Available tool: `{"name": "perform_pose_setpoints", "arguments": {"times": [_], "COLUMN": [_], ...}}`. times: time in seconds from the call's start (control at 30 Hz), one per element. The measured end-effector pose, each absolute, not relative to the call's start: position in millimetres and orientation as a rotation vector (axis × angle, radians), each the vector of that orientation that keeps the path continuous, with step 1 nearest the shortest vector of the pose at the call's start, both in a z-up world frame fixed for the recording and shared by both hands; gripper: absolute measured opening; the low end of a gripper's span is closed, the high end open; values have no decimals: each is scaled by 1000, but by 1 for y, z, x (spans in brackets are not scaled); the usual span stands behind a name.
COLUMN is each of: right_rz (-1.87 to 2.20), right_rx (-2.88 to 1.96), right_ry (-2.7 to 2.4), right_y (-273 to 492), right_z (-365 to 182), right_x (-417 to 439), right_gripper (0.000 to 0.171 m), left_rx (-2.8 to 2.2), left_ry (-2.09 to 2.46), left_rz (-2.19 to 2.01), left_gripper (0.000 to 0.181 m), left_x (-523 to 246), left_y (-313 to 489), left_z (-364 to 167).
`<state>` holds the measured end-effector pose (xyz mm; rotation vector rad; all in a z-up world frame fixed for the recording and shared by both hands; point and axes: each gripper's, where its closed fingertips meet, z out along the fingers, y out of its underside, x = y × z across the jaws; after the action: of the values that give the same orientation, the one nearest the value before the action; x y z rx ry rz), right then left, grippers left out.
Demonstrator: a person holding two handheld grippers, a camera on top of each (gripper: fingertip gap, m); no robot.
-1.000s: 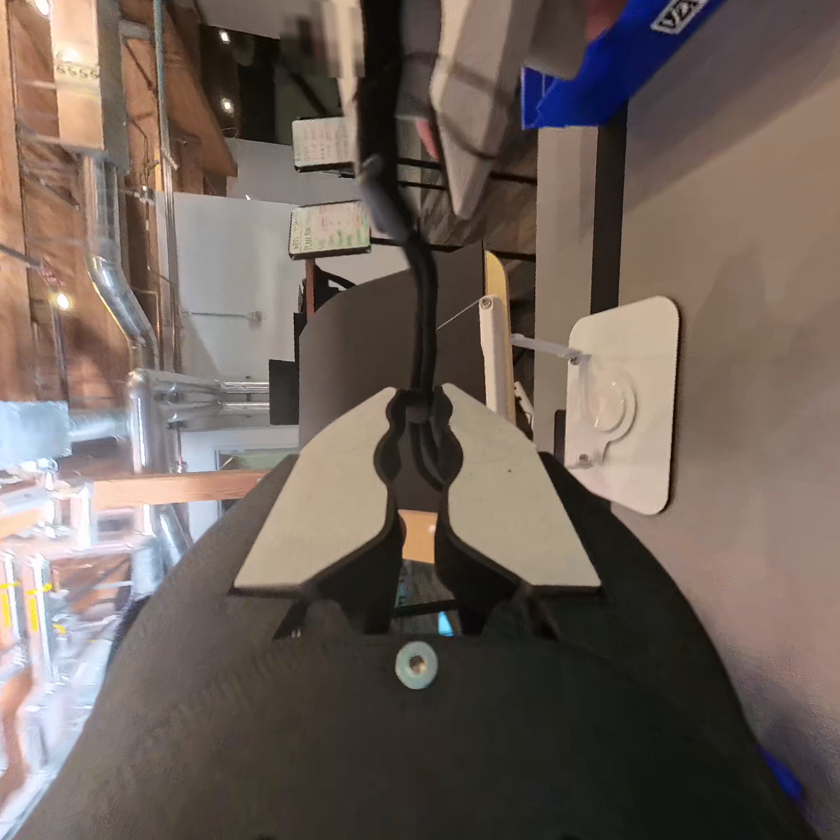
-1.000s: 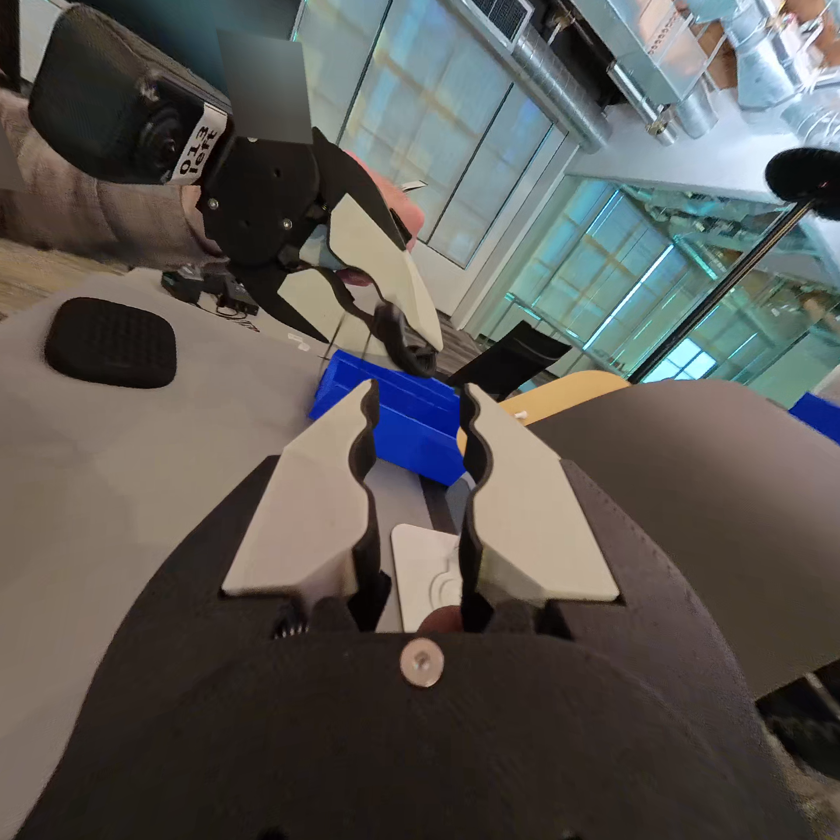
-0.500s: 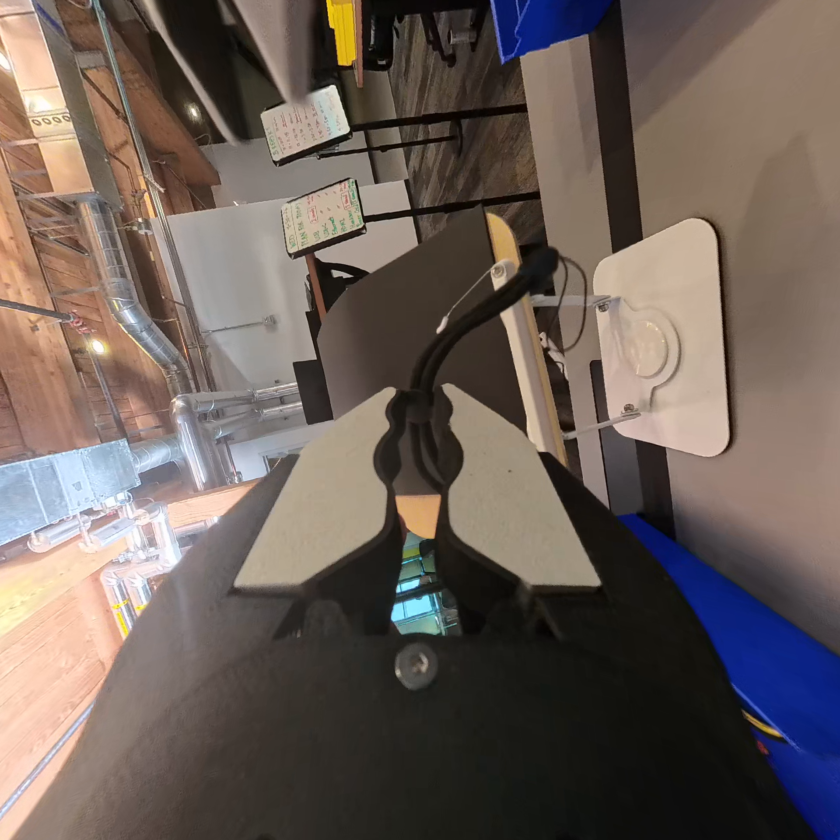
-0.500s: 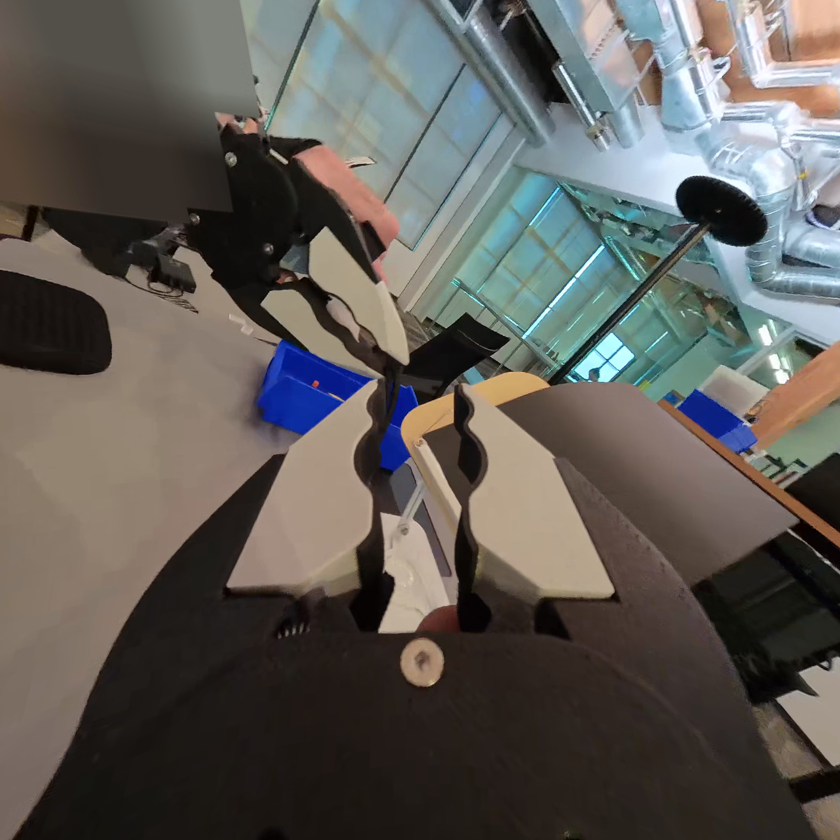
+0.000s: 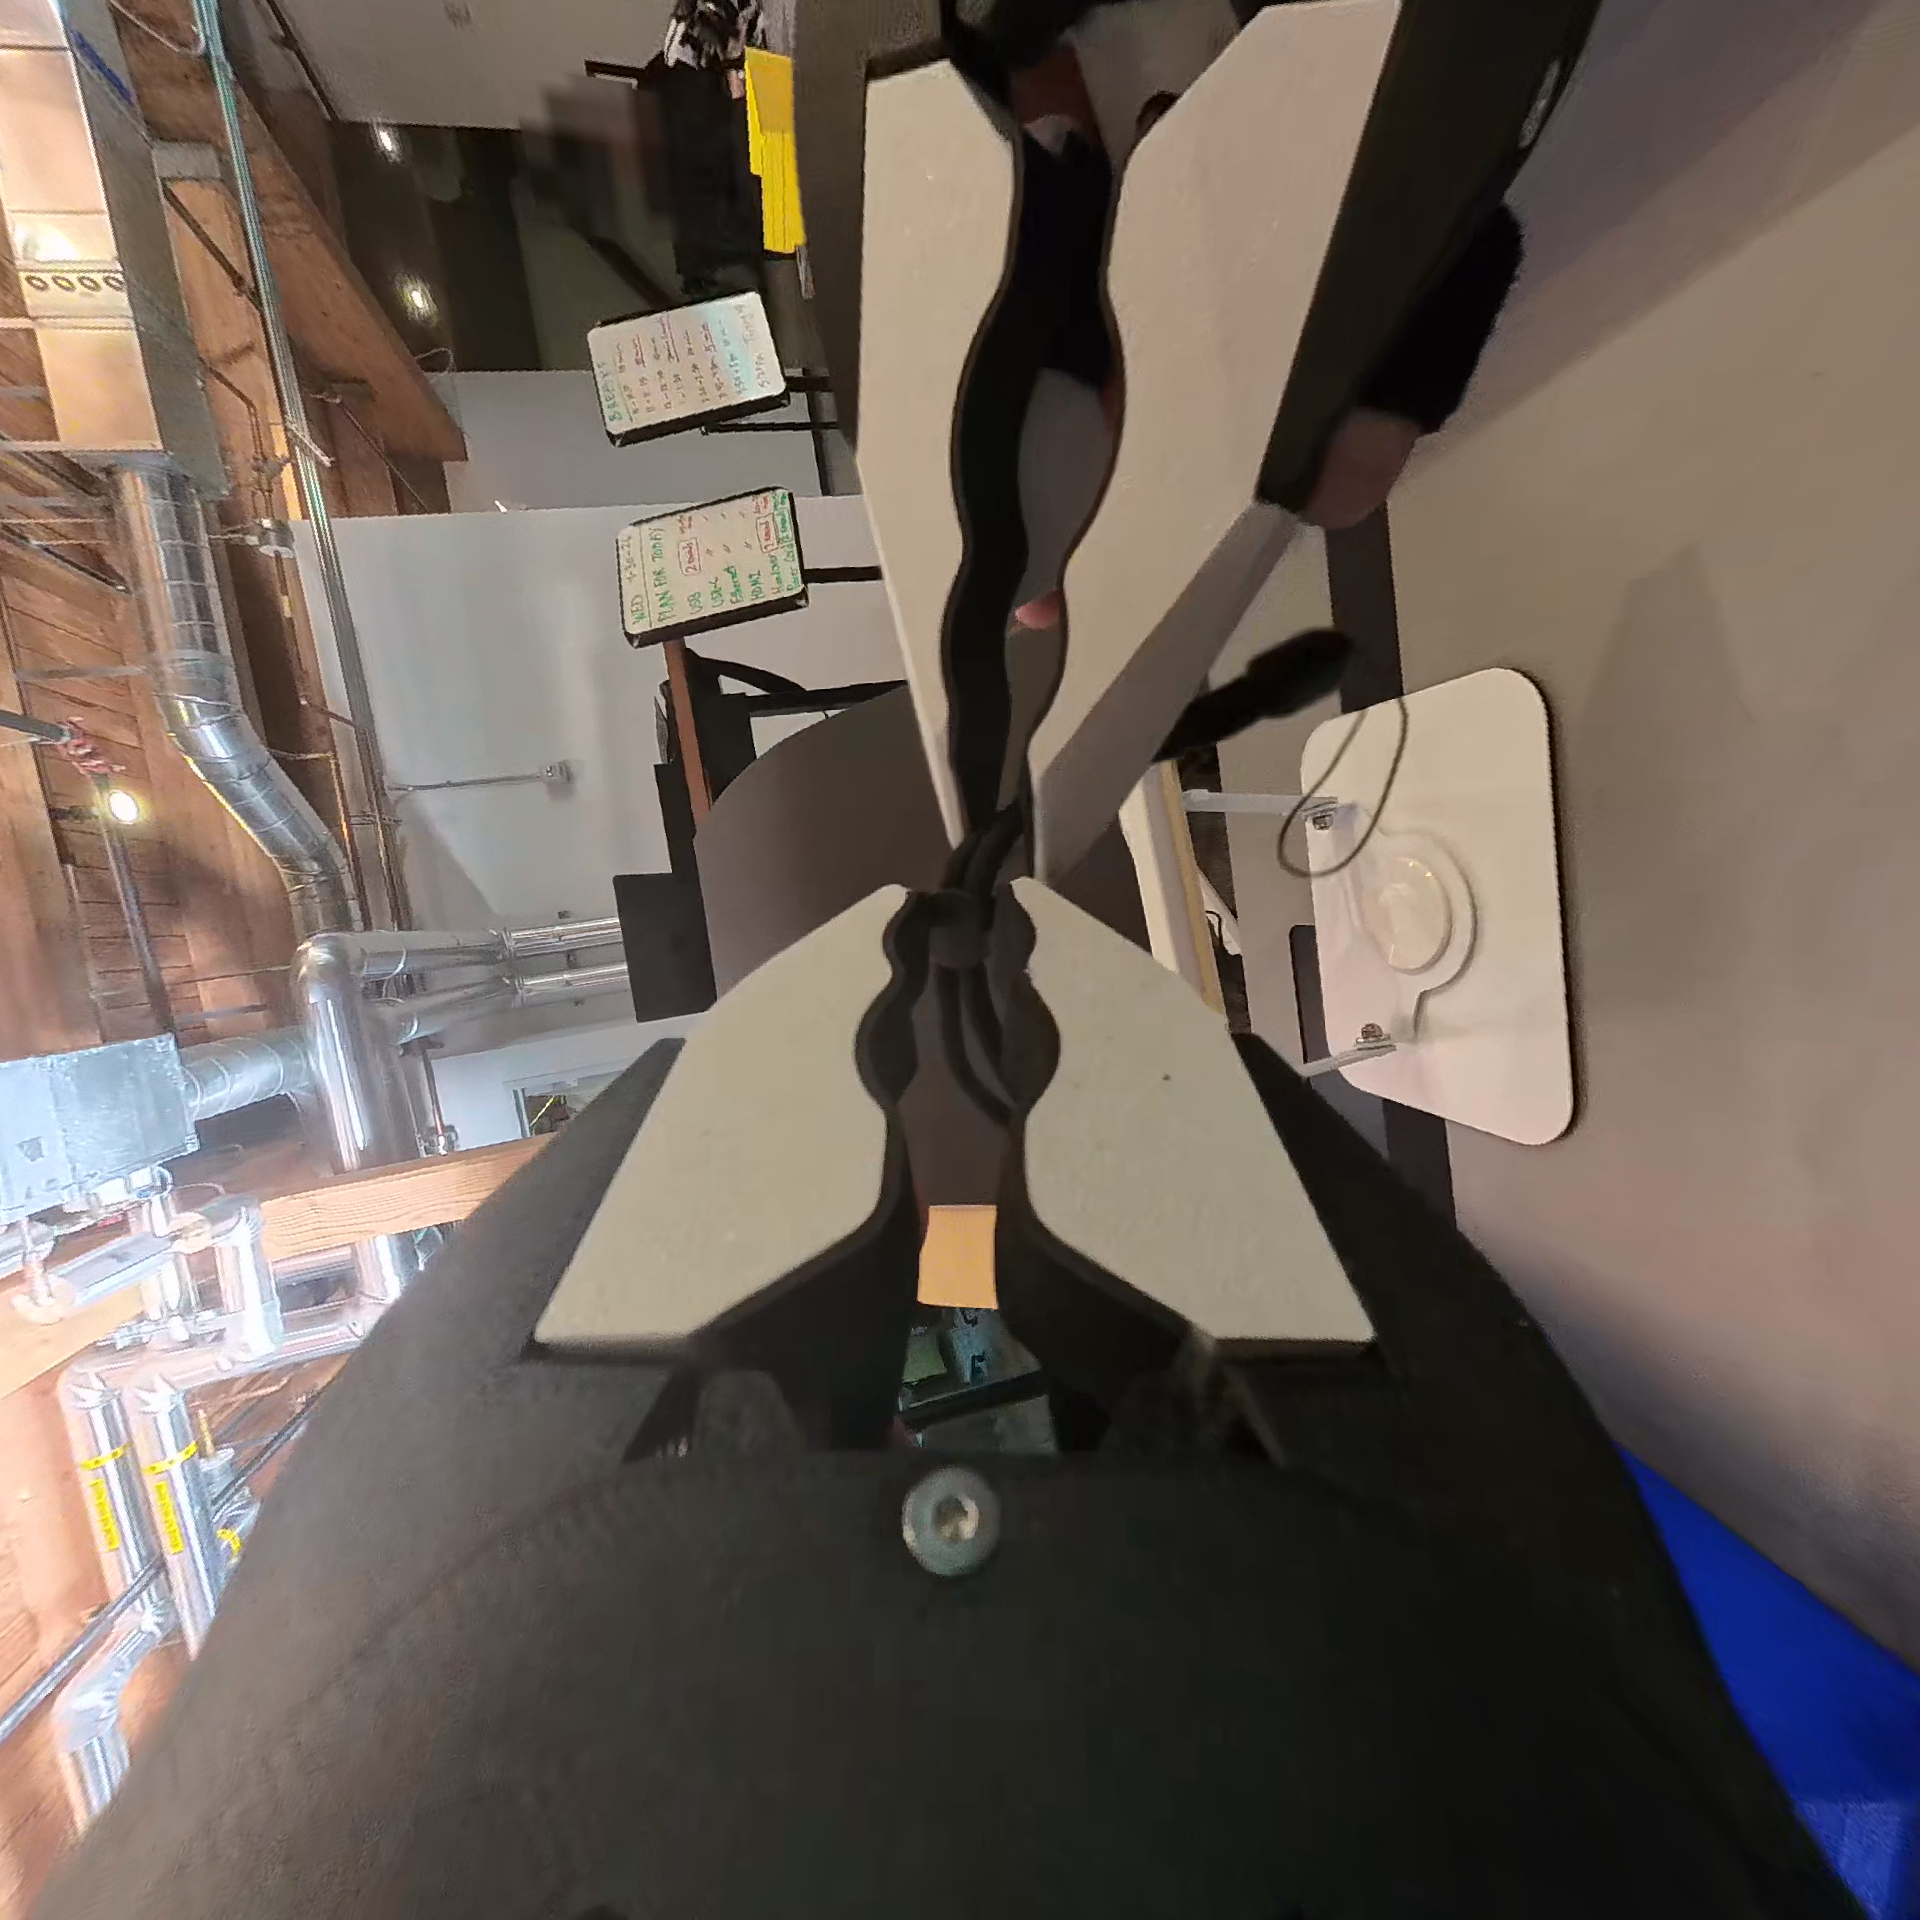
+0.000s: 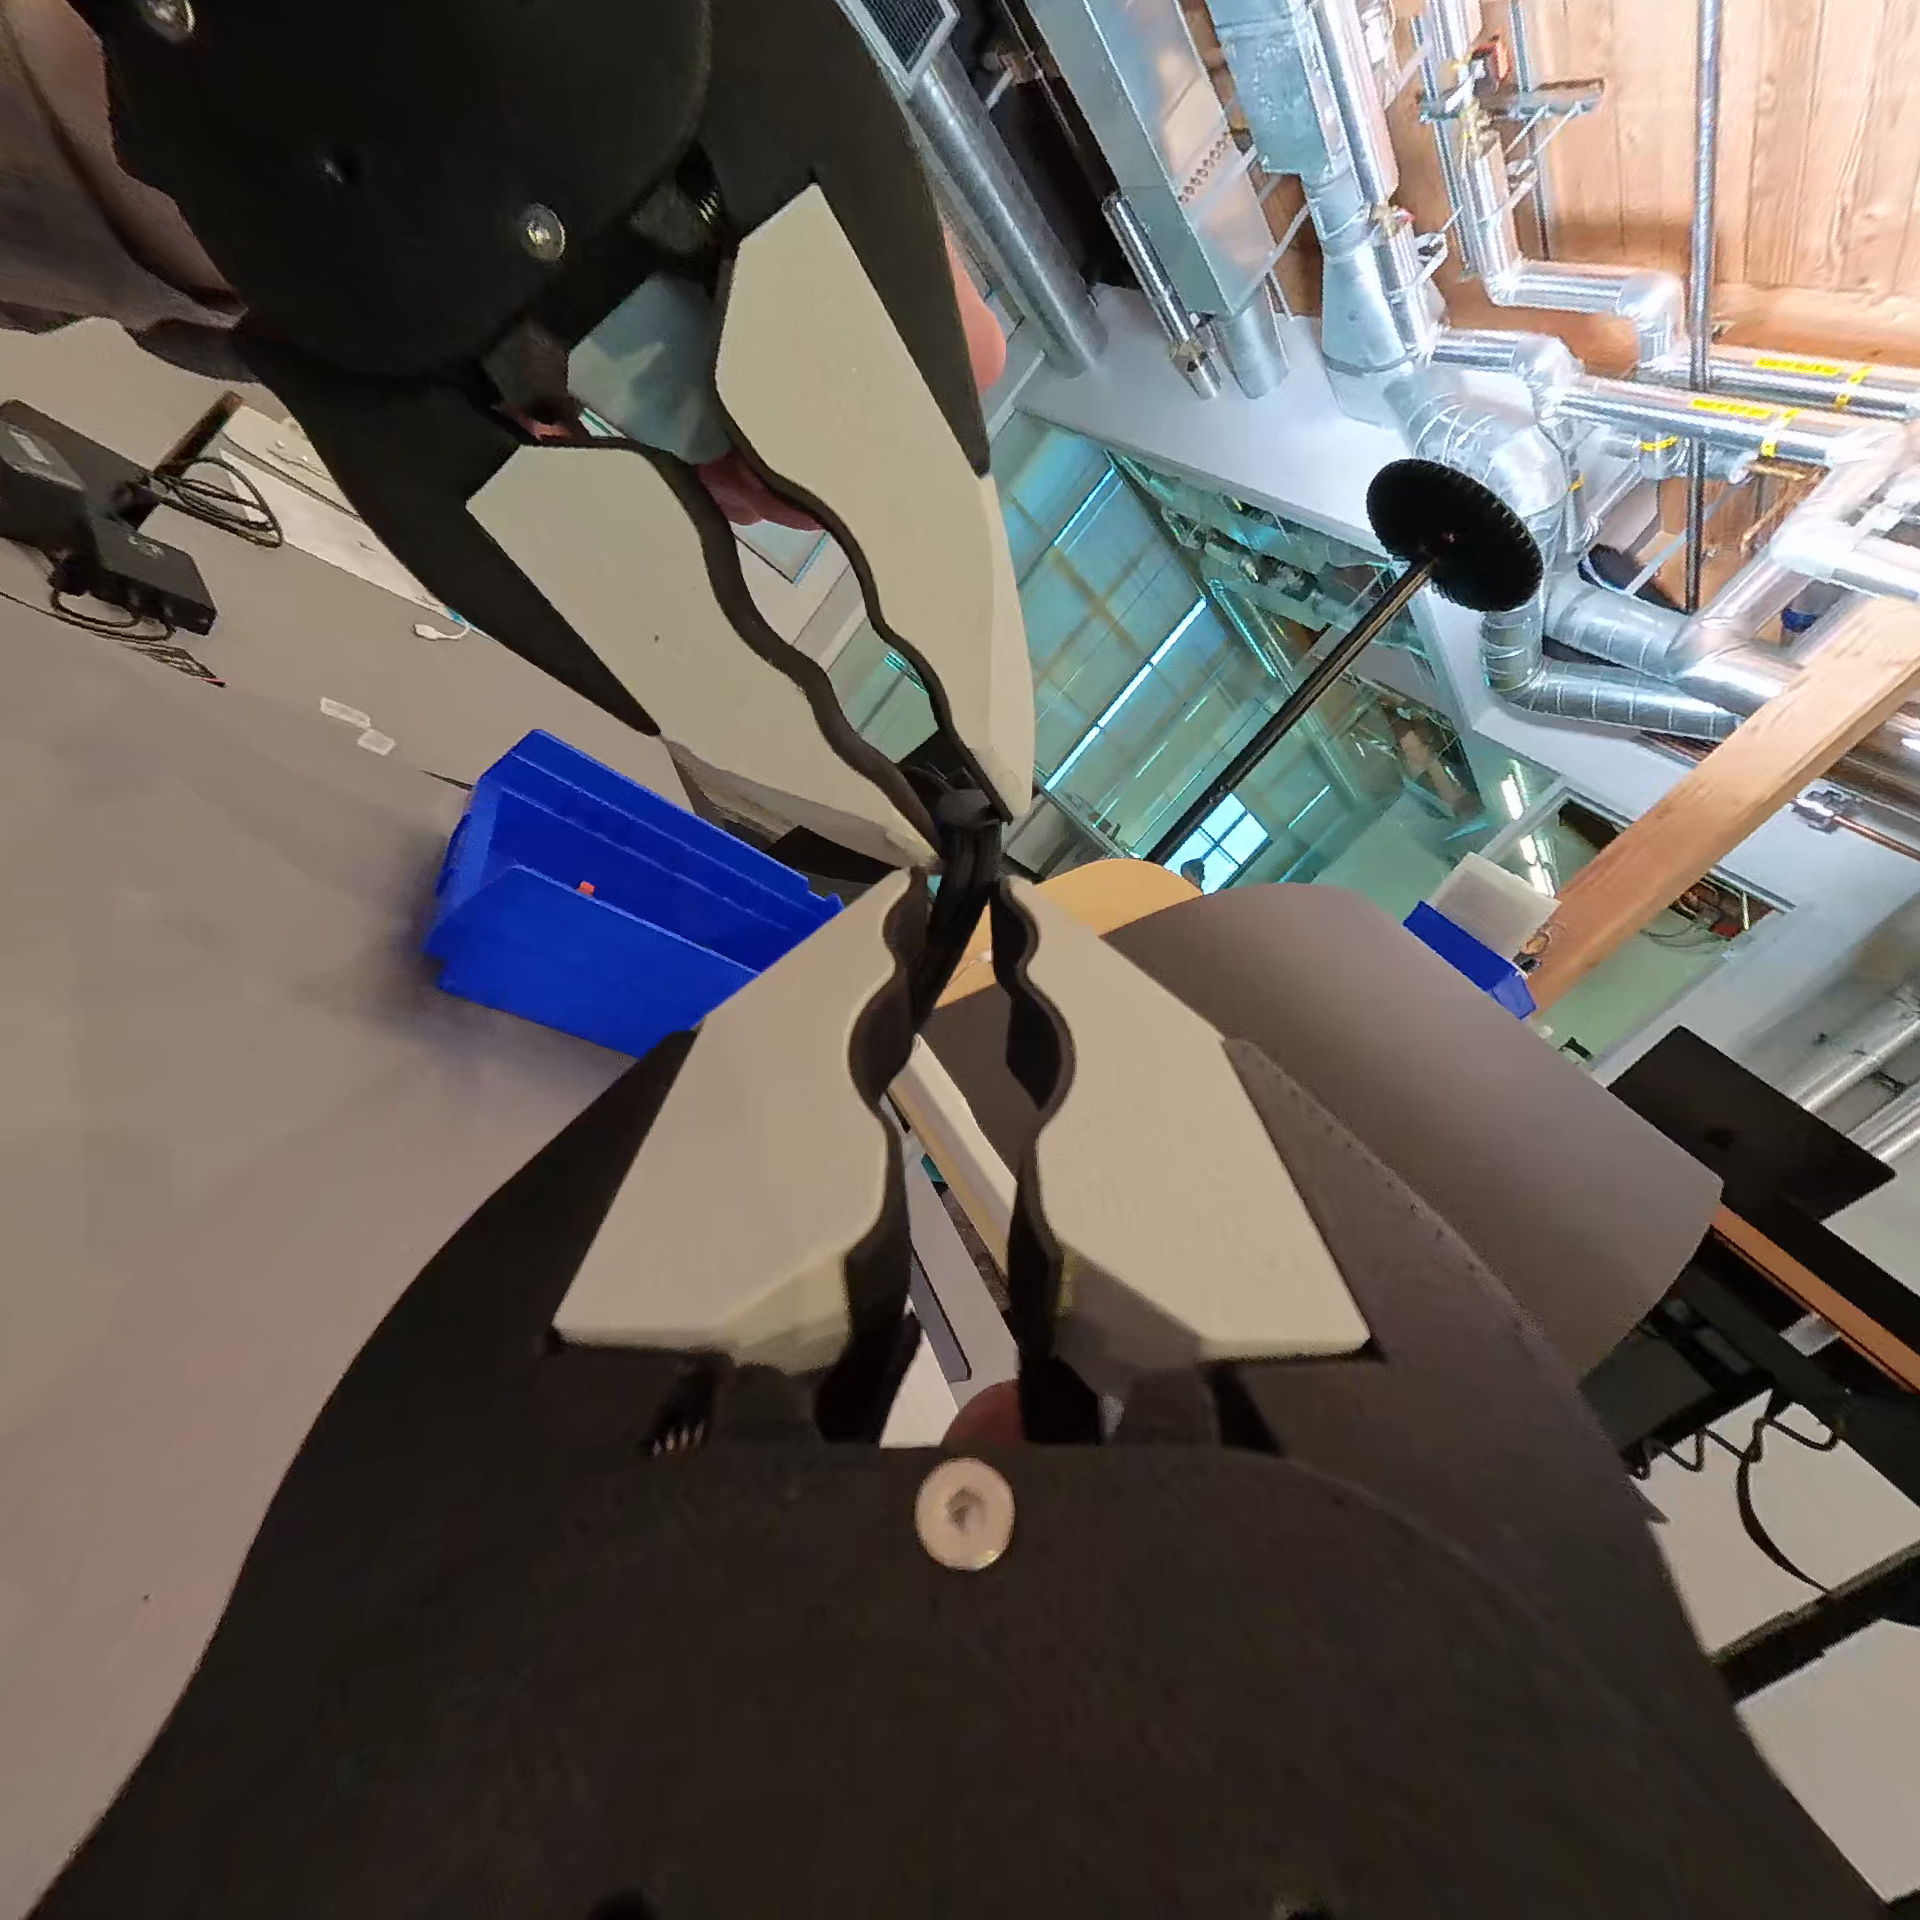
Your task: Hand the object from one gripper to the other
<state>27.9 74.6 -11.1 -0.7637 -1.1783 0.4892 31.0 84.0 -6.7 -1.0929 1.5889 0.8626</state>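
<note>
My left tongs [image 5: 961,914] pinch the black cable bundle [image 5: 961,966] at their tips, above the counter [image 5: 1714,520]. My right tongs [image 6: 951,894] sit part-open around its free end, tip to tip with the left; I should close them fully before loosening the left.

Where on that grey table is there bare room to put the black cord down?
Bare grey table lies in front of the blue bin, and more beyond the white plate. It is crowded near the black boxes with wires.
</note>
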Motion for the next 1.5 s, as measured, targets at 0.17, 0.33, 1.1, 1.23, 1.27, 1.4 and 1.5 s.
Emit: {"name": "perform_pose_setpoints", "arguments": {"times": [0.17,0.33,1.1,1.23,1.27,1.4,1.5], "right_rz": [575,623,1327,1321,1317,1321,1332], "right_rx": [-768,-777,-688,-678,-678,-669,-666], "right_ry": [-1153,-1133,-737,-731,-729,-735,-730], "right_y": [74,74,71,69,69,66,65], "right_z": [-8,-6,31,32,32,33,33], "right_x": [30,31,63,63,63,62,63], "right_gripper": [0,0,0,0,0,0,0], "left_rx": [-1079,-1070,-1504,-1481,-1470,-1411,-1364], "left_ry": [1591,1589,809,725,713,644,612], "left_rz": [858,861,-656,-799,-810,-882,-913], "left_gripper": [12,12,57,44,35,11,11], "left_x": [32,34,82,92,93,94,91], "left_y": [83,82,55,61,61,60,58], "left_z": [-5,-3,-42,-42,-43,-42,-38]}}
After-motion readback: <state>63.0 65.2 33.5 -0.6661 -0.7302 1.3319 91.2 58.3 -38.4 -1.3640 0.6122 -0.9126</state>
